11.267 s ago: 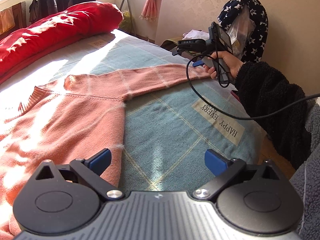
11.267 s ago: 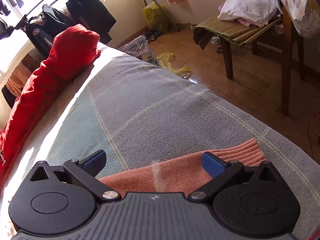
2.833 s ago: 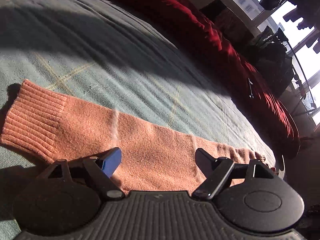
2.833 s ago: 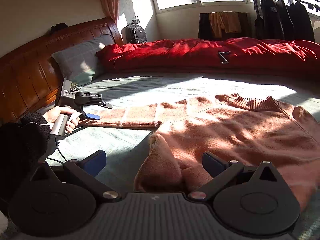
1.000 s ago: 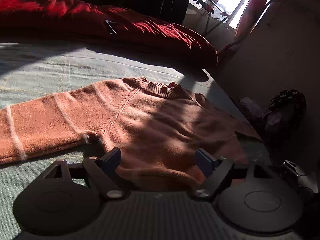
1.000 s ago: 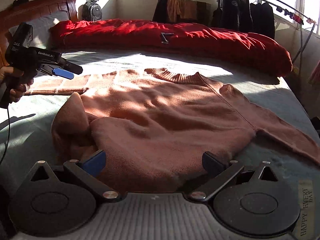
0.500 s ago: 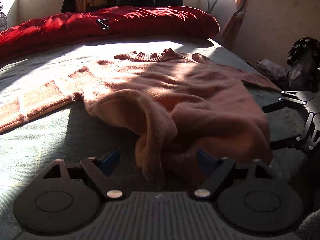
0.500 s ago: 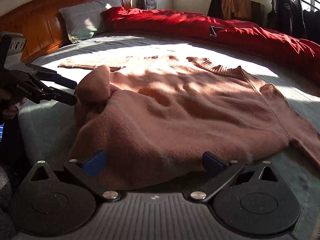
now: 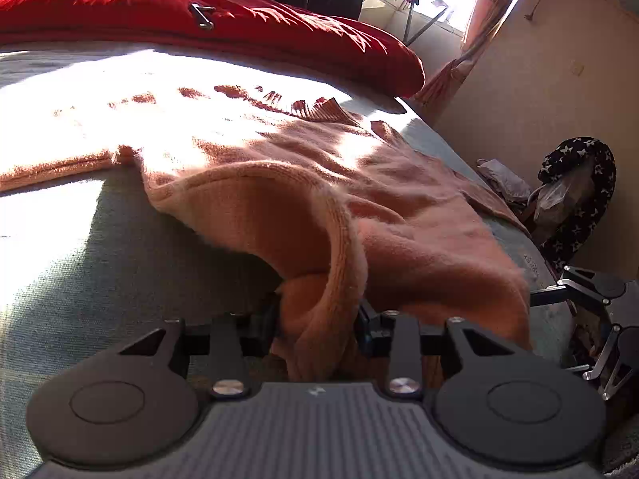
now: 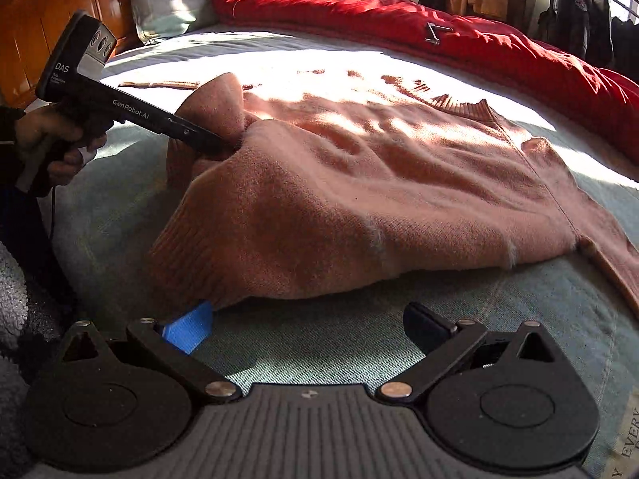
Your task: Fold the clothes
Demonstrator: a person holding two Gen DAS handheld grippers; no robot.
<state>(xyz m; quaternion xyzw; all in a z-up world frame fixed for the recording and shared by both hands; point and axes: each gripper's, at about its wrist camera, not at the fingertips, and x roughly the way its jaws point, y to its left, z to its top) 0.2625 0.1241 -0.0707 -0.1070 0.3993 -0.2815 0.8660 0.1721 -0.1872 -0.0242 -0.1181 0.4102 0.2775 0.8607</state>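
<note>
On the bed (image 10: 359, 343), the pink sweater (image 10: 379, 183) is lying spread, collar toward the red duvet (image 10: 459, 28), hem running across nearest both tongs. The left tongs (image 9: 317, 321) are pinching a bunched fold at the hem's left corner. The right tongs (image 10: 307, 325) are hanging wide apart, holding nothing, just short of the hem's edge, sweater straight ahead.

"DAS" and "GenRobot.AI" on the left claw (image 10: 215, 143), "EVERY" on the bedspread label (image 10: 629, 455)
</note>
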